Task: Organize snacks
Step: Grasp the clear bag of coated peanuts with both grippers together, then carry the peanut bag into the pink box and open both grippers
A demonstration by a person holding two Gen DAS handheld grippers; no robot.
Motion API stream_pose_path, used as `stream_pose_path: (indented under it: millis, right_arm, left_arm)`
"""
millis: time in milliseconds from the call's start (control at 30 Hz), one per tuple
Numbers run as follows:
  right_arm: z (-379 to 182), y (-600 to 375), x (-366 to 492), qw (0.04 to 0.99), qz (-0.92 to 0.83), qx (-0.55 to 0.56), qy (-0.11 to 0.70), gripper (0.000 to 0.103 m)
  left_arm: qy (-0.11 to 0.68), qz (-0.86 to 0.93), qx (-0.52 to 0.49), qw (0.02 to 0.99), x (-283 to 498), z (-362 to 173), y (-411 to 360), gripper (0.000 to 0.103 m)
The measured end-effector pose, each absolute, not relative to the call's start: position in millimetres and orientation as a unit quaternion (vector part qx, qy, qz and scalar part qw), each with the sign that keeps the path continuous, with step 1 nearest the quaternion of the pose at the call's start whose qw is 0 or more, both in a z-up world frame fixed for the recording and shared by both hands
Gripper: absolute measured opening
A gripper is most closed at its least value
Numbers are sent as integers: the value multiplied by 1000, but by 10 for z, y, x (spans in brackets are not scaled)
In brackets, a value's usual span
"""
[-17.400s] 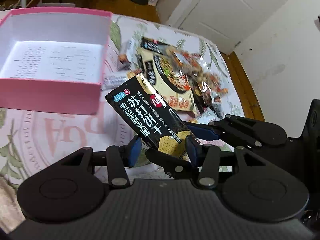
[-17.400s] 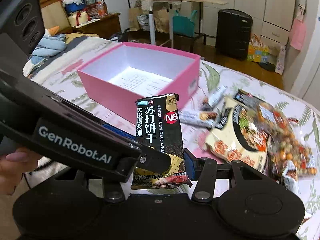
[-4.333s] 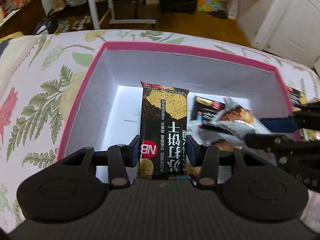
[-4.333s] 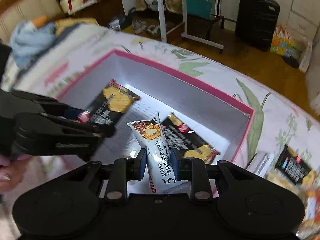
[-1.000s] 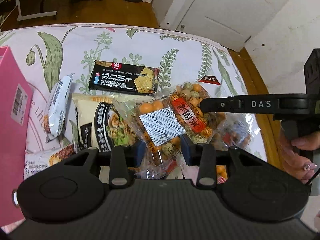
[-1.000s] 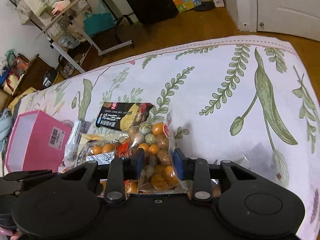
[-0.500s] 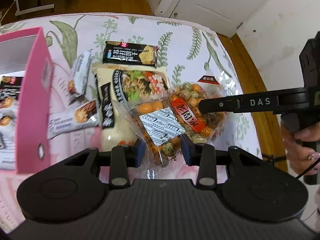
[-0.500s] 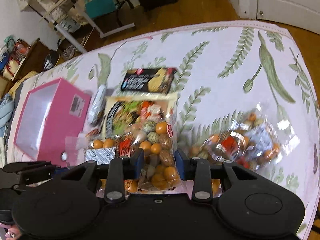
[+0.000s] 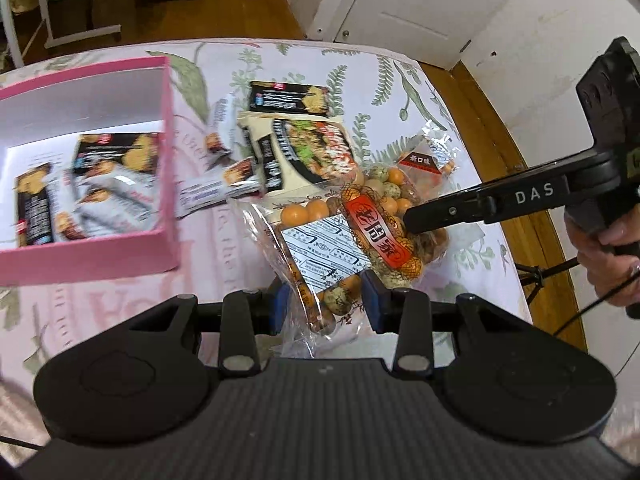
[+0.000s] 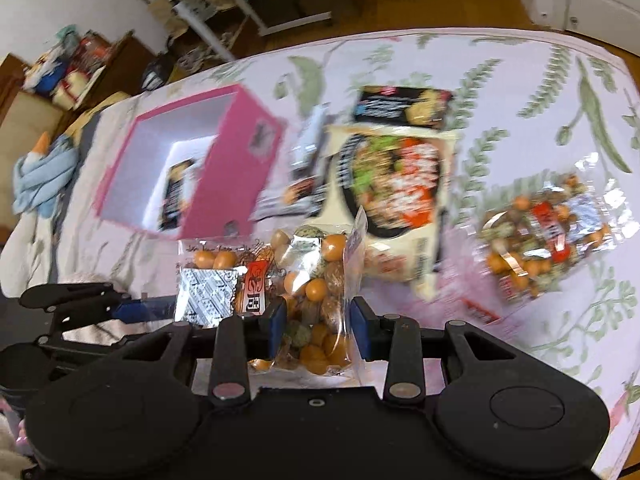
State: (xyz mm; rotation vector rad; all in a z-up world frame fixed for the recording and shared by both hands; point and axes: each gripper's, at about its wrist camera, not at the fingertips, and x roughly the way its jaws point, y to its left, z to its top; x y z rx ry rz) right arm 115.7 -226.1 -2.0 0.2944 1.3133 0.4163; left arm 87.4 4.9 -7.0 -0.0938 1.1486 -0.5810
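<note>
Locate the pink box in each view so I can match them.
Left wrist: pink box at the left edge, snack packs visible inside.
Right wrist: pink box at upper left of centre, blurred.
Shared landmark: noodle pack, just right of the box in both.

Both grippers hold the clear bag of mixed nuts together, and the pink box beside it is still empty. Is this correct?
Not quite. Both grippers do hold the bag of mixed nuts, but the pink box is not empty: the left wrist view shows several snack packets lying inside it.
</note>
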Motion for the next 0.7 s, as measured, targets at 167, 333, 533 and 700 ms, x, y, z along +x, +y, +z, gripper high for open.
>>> stream_pose_path:
  millis: [167,333,533,700]
  right_arm:
    - [40,-1928,1147,733,243,139,619,41]
    - [63,-1651,1233,724,270,139,620,39]
    - [186,-1282,1420,740,294,130,591,38]
    - [195,-992,1697,762,304,119,560,38]
  left_arm:
    - [506,-252,-22,824,709,117,434,37]
    - [486,-232,-17,842,687,260,728,37]
    - [464,-184,-24,866,899,294,1080,37]
    - [442,-156,-39,883,1199,262,1383,37]
